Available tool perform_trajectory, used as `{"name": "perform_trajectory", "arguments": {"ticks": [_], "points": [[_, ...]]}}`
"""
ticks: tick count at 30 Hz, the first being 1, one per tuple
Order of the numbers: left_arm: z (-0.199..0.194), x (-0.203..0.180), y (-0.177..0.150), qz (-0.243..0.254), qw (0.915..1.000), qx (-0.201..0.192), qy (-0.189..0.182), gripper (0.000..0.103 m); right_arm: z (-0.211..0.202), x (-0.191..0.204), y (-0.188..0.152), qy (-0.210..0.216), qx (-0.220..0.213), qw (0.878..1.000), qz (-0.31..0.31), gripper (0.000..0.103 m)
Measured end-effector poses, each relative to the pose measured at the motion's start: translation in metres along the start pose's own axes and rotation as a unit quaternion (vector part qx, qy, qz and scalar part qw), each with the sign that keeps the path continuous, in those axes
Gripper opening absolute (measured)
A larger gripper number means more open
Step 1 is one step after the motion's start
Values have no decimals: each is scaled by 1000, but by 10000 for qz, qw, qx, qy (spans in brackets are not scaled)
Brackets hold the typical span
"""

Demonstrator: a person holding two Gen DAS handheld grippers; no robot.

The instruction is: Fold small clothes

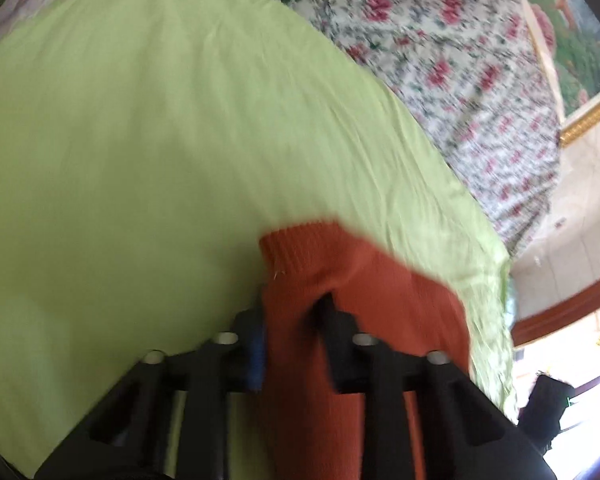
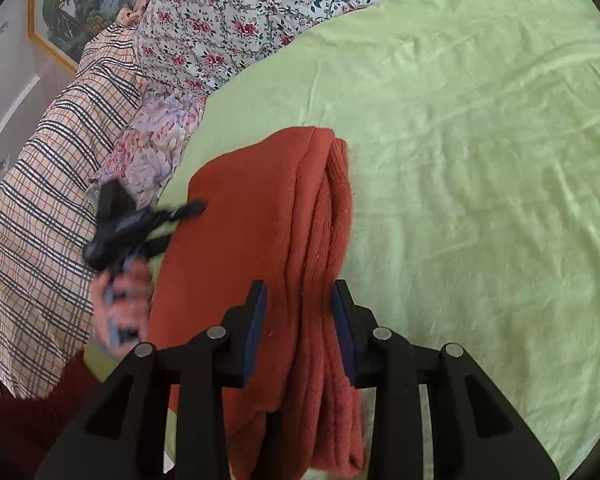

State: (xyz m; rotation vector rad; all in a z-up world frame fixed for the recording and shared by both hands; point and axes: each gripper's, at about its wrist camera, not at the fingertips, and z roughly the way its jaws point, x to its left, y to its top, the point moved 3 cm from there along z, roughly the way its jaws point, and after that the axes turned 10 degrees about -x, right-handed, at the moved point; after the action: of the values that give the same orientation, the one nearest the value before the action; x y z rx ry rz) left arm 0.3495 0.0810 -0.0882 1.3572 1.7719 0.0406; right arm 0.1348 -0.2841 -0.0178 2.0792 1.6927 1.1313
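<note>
Daylight is blowing out the window [image 1: 572, 364] at lower right of the green sheet [image 1: 140, 160]; motion blur is smearing the left view, fisheye edges are darkening.

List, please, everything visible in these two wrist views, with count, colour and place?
knit garment: one, rust orange, folded in layers on the green sheet
green sheet: one, light green, spread over the bed
floral cover: one, white with pink roses, beyond the sheet
checked fabric: one, cream with dark lines, left of the sheet
pastel floral fabric: one, pink and lilac, between checked fabric and sheet
framed picture: one, gold frame, on the wall
left tool: black, fingers pinching the garment's edge
right tool: black with blue pads, jaws apart around the garment's folded layers
left hand: blurred, holding the left tool
</note>
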Motion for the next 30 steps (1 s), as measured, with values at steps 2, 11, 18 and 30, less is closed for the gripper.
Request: {"name": "perform_trajectory", "arguments": {"ticks": [2, 11, 18, 30], "points": [[3, -3, 20, 143, 9995, -191, 195, 17, -5, 3, 1, 14, -20, 10000, -19, 35], [-44, -17, 11, 430, 9961, -572, 525, 31, -16, 18, 6, -3, -194, 9992, -350, 35], [-86, -15, -73, 375, 9977, -334, 451, 36, 18, 18, 11, -207, 11, 9986, -492, 35], [-105, -46, -137, 1020, 9931, 19, 578, 42, -19, 40, 37, 29, -561, 9958, -721, 10]]}}
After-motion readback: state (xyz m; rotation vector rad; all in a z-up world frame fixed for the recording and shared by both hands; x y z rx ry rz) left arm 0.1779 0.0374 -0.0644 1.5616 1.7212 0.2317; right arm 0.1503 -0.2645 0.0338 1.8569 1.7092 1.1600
